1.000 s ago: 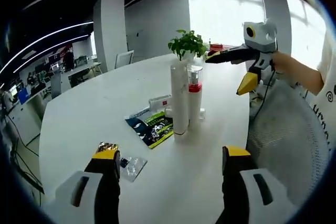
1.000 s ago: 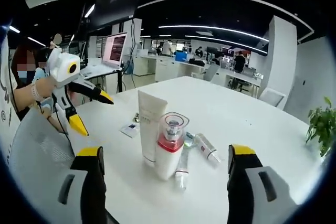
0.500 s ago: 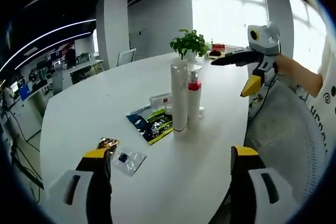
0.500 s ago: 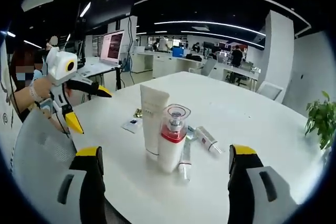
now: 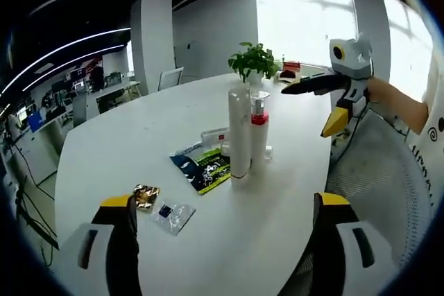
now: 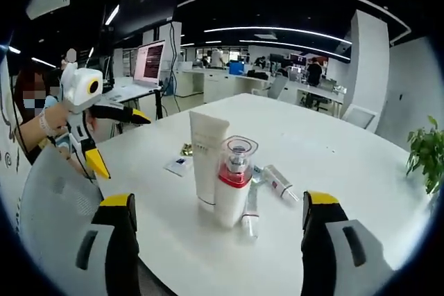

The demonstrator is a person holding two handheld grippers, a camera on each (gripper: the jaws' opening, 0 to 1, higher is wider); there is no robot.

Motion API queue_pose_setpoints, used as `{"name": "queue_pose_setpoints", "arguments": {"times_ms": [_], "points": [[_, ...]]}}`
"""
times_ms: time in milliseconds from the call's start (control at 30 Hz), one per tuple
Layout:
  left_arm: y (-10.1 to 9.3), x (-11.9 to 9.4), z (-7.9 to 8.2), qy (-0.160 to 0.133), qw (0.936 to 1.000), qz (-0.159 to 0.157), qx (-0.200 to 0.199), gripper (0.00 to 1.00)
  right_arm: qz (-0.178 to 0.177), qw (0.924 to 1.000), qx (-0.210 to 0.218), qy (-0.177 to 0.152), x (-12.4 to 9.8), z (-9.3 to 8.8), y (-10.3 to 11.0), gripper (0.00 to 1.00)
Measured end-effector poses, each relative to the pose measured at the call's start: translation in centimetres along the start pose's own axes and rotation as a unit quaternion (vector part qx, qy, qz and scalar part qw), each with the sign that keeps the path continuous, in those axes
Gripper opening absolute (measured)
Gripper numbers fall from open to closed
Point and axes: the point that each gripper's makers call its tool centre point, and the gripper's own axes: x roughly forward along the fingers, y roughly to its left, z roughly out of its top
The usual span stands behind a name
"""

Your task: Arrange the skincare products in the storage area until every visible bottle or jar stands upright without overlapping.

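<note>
On the white tabletop [image 6: 333, 164] two of the skincare products are seen standing upright: a tall white squeeze tube [image 6: 207, 159] set on its cap and, just beside it, a white pump bottle with a red collar and a clear cap [image 6: 234, 179]. In the left gripper view the same pair, the tube [image 5: 239, 132] and the bottle [image 5: 258, 136], is found near the middle of the tabletop [image 5: 125, 157], close together; whether they touch cannot be told.

The task is judged to be only partly done. Behind the standing pair at least two small white tubes are seen lying flat: one with a red band [image 6: 279, 184] to the far right of the bottle, and another [image 6: 250, 207] resting against the bottle's base. These are taken to need raising and spacing apart.

Other items lie flat nearer the left tool: a dark and green printed packet [image 5: 202, 168], a clear plastic sachet [image 5: 171, 215] and a small gold foil packet [image 5: 145, 195].

The left tool [image 5: 226, 209] is held spread wide with nothing between its jaws, at the near edge of the tabletop. The right tool [image 6: 218, 206] is likewise spread and empty, and is pointed at the standing pair from the opposite side.
</note>
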Motion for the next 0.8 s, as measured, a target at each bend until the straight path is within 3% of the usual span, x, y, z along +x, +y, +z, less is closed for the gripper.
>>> {"name": "queue_pose_setpoints", "arguments": {"times_ms": [133,400,800], "points": [[-0.1,0.2,0.2,-0.003,1.0000,-0.004,-0.001,0.99,0.006,1.0000,0.006,0.002,0.1,-0.1,0.2,0.98],[-0.1,0.8,-0.4,0.006,0.9999,-0.011,-0.007,0.99,0.005,0.9999,0.011,-0.004,0.3,-0.2,0.2,0.84],[-0.8,1.4,-0.7,0.018,0.9996,-0.023,-0.007,0.99,0.013,0.9998,0.008,0.013,1.0,-1.3,-0.1,0.65]]}}
